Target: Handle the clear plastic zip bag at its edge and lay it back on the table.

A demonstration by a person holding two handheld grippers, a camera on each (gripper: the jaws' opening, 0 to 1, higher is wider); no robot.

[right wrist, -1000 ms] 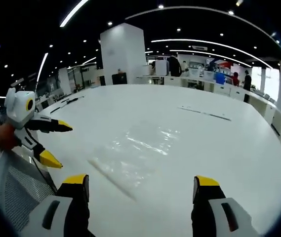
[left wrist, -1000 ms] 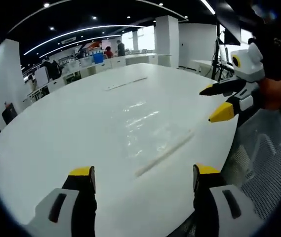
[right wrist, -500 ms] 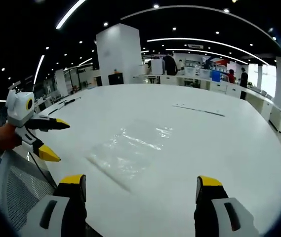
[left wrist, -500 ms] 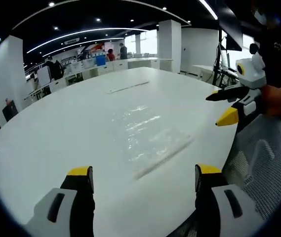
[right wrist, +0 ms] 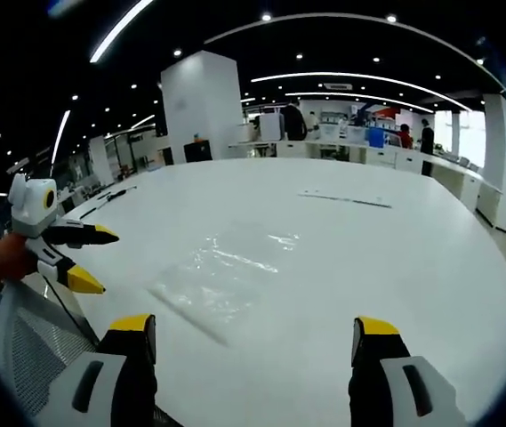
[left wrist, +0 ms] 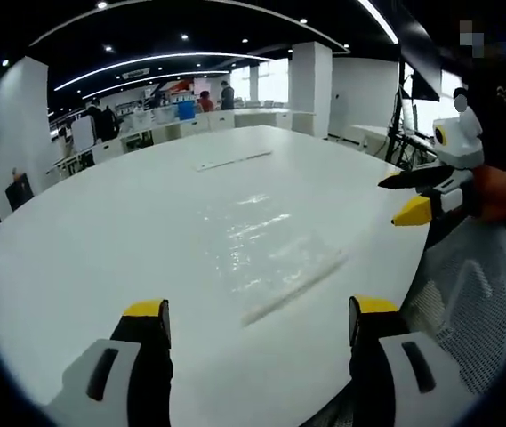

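A clear plastic zip bag (left wrist: 270, 253) lies flat on the white table (left wrist: 101, 231), its zip strip along the near edge. In the right gripper view the same bag (right wrist: 221, 271) lies ahead of the jaws. My left gripper (left wrist: 257, 311) is open above the near table edge, short of the bag, with nothing between its jaws. My right gripper (right wrist: 253, 327) is open too, also holding nothing and apart from the bag. Beyond the table's edge the right gripper (left wrist: 408, 196) is open, and the left gripper (right wrist: 88, 258) in a hand is open too.
A mesh chair back (left wrist: 466, 294) stands by the table's near edge; the chair (right wrist: 26, 347) also appears low left. A thin strip (left wrist: 230, 159) lies at the table's far side. Desks and people fill the office behind.
Both views have pulled back slightly from the table. The bag lies still and both grippers stay open.
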